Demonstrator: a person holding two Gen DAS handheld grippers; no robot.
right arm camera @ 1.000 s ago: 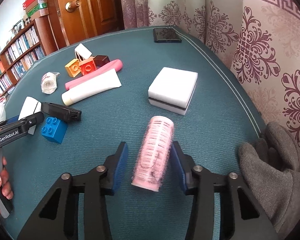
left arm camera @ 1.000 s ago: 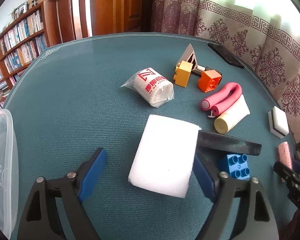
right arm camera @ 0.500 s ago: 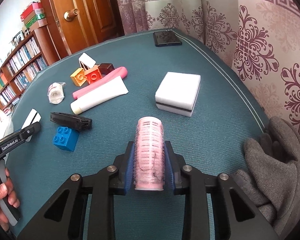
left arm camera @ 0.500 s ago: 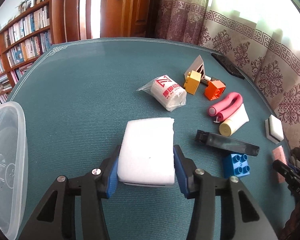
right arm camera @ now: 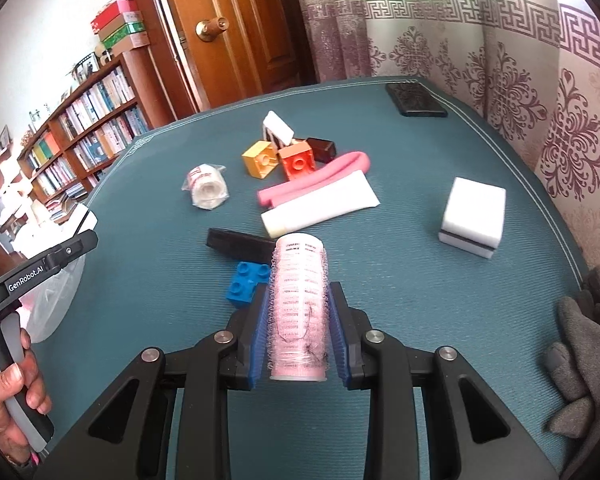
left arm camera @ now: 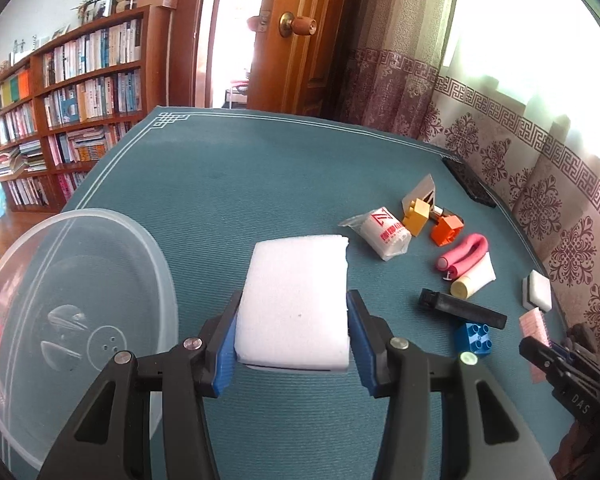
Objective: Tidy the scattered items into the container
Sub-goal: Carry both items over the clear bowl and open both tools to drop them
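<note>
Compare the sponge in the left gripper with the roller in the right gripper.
The sponge is a flat white block; the roller is a pink cylinder. The sponge is plain foam; the roller has a bristly mesh surface with stray hairs. Both are clamped between blue pads, the sponge by the left gripper, the roller by the right gripper.

Matt foam sponge [left arm camera: 296, 300], ribbed cloth tabletop [left arm camera: 260, 184]

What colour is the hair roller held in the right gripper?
Pink, the hair roller in the right gripper; clearest in the right wrist view.
</note>
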